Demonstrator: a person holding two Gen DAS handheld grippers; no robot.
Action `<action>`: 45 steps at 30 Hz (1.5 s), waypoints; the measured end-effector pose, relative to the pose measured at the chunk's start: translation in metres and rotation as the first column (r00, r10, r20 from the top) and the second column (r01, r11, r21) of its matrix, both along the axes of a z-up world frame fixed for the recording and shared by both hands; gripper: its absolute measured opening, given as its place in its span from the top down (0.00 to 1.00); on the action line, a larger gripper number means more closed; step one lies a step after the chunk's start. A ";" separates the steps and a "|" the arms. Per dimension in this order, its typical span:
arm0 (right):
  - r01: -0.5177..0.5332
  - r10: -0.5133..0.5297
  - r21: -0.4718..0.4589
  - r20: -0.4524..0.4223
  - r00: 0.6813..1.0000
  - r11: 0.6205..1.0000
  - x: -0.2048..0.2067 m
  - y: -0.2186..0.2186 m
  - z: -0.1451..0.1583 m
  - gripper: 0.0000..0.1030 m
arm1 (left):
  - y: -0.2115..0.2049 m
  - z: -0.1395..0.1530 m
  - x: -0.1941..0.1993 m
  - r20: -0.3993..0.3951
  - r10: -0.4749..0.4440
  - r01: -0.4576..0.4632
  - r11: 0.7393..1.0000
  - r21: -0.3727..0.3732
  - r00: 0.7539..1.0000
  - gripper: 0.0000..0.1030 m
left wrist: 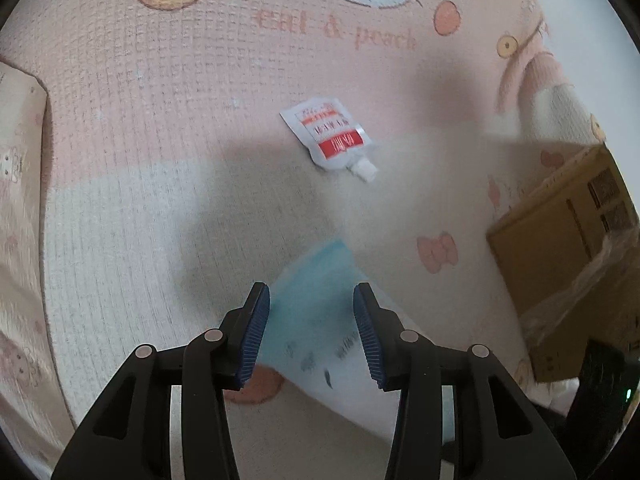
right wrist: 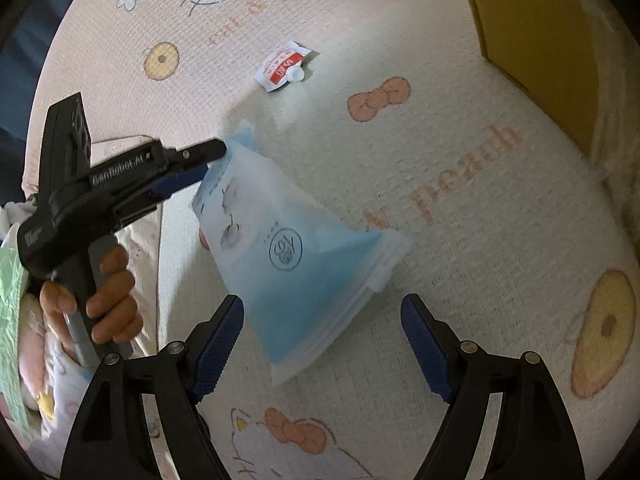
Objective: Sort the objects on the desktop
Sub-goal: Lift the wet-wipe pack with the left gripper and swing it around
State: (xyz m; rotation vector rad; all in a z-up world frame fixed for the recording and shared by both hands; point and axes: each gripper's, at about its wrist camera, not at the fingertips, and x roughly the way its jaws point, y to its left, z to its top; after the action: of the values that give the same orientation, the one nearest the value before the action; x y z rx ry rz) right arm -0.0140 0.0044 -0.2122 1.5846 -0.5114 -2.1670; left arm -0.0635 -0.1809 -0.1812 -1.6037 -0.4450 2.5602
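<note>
A blue and white flat pack (right wrist: 304, 264) lies on the cartoon-print cloth; it also shows in the left wrist view (left wrist: 316, 320). My left gripper (left wrist: 311, 334) is open, its jaws on either side of the pack's near end; in the right wrist view it (right wrist: 216, 162) reaches the pack's left corner. Whether it touches the pack I cannot tell. My right gripper (right wrist: 322, 344) is open and empty, just before the pack's lower edge. A small white and red spout pouch (left wrist: 334, 138) lies further off, also in the right wrist view (right wrist: 284, 66).
A brown cardboard box (left wrist: 572, 248) stands at the right, seen as a yellow-brown wall in the right wrist view (right wrist: 540, 40). A printed bag or cushion (left wrist: 20, 200) lies at the left edge. The cloth's edge and bedding (right wrist: 24, 320) are at the left.
</note>
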 end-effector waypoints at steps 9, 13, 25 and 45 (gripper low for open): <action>-0.138 0.141 0.037 -0.078 0.987 0.990 -0.022 -0.016 0.006 0.22 | -0.005 -0.008 0.038 0.046 0.083 -0.087 0.993 0.083 0.995 0.53; -0.187 0.201 0.106 -0.144 0.969 0.977 -0.039 -0.020 0.014 0.22 | -0.002 -0.011 0.058 0.068 0.118 -0.127 0.983 0.133 0.991 0.53; -0.138 0.162 0.159 -0.152 0.975 0.978 -0.057 0.018 0.013 0.22 | 0.018 -0.005 0.076 0.095 0.075 -0.085 0.991 0.103 0.993 0.53; -0.161 0.164 0.039 -0.103 0.981 0.986 -0.053 0.018 -0.005 0.20 | -0.010 -0.036 0.057 0.155 0.199 -0.242 0.906 0.348 0.968 0.41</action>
State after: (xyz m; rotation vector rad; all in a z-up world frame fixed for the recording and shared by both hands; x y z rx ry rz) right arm -0.0674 0.0221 -0.2169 1.4628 -0.3062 -2.1307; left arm -0.0064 -0.1907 -0.2171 -1.6435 -1.1014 2.3447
